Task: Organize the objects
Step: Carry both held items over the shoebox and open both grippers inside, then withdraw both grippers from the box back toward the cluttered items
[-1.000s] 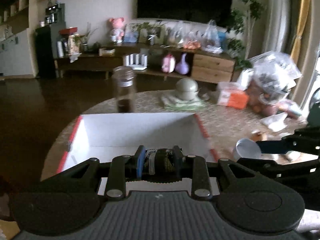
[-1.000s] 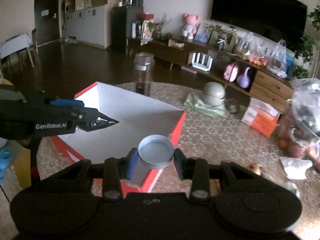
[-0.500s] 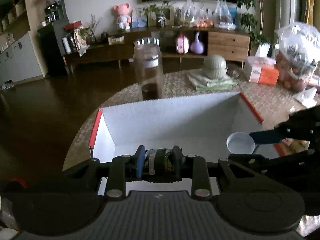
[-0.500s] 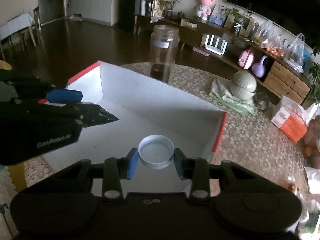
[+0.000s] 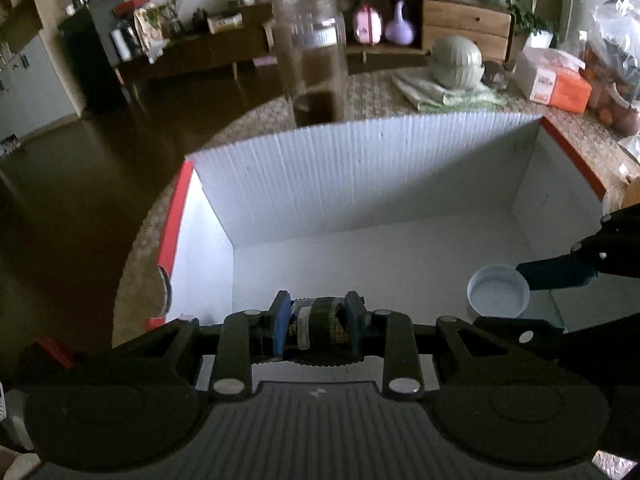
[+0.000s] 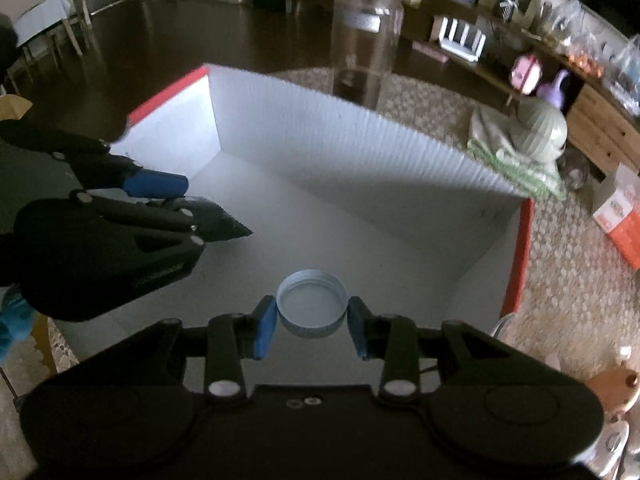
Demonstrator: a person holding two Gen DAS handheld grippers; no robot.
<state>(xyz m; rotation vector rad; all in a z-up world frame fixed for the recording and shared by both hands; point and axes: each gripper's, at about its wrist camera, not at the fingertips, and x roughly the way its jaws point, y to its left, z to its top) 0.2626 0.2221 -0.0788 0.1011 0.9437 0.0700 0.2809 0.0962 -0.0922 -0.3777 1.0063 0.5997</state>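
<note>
While both grippers hang over the open white box (image 5: 360, 184), each has something between its fingers. The left gripper (image 5: 319, 326) is closed on a small dark sachet (image 5: 318, 322) with a serrated foil edge, which fills the narrow gap between the blue finger pads (image 5: 281, 322); in the right wrist view the same sachet (image 6: 224, 226) juts out past the left gripper (image 6: 168, 204) above the box's left part. The right gripper (image 6: 312, 322) clamps a round white lid (image 6: 312, 304), hollow side up, its fingers set at a middling width against the lid's rim. Seen from the left wrist, that lid (image 5: 498, 296) sits at the tip of the right gripper (image 5: 516, 288) over the right side of the box floor.

The box, with red outer edges and a ribbed white inner wall (image 6: 360, 148), stands on a round worktop (image 5: 372, 92) covered in a pale patterned cloth. Just beyond the box's far wall, toward the worktop's far edge, stands a tall clear jar (image 5: 312, 60), upright, lidless, with a dark layer at its bottom. Farther right on the worktop a greenish ribbed pot (image 5: 456, 62) rests on a folded cloth (image 5: 440, 94), and an orange-and-white carton (image 5: 554, 82) lies near the right edge.
</note>
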